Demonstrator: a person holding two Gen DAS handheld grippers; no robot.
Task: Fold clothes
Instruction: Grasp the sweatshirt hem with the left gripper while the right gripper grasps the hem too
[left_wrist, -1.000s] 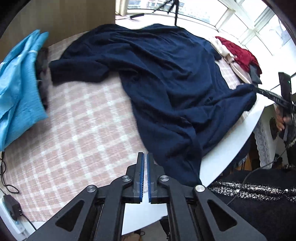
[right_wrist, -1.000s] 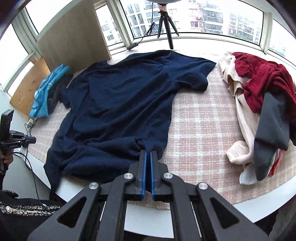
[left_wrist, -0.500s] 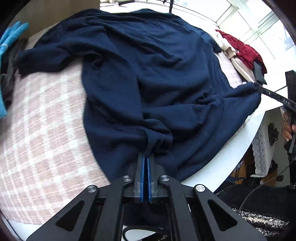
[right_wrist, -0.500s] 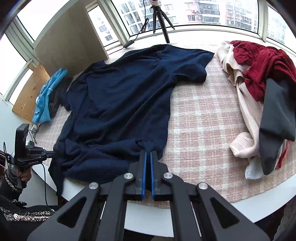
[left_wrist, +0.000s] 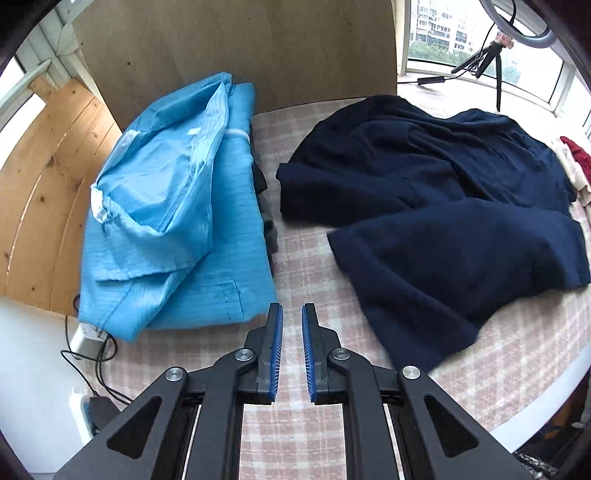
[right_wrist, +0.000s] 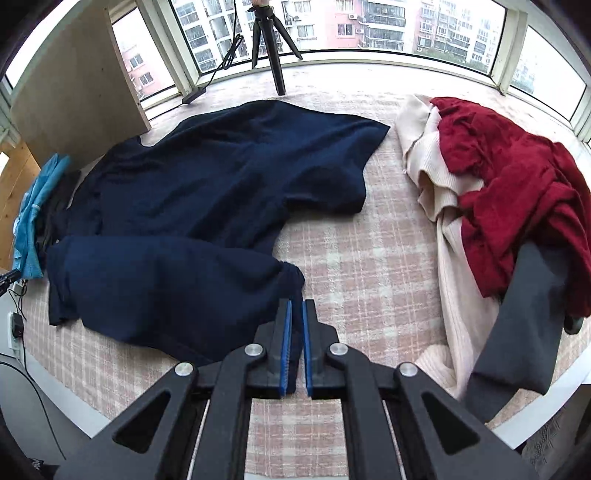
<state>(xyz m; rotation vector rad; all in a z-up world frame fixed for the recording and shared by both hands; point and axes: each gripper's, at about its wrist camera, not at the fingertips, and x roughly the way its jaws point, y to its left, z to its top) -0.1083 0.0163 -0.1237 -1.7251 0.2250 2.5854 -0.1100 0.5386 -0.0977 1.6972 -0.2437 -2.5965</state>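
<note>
My left tool (left_wrist: 292, 314) hangs over the checked cloth (left_wrist: 310, 266) on the surface, its jaws just parted and nothing between them. My right tool (right_wrist: 296, 308) has been easing open too; a narrow gap shows, and the navy shirt's (right_wrist: 192, 221) edge lies right at its tips, though I cannot tell whether it is pinched. The shirt lies with its lower part folded over, beside the blue garment (left_wrist: 173, 221).
</note>
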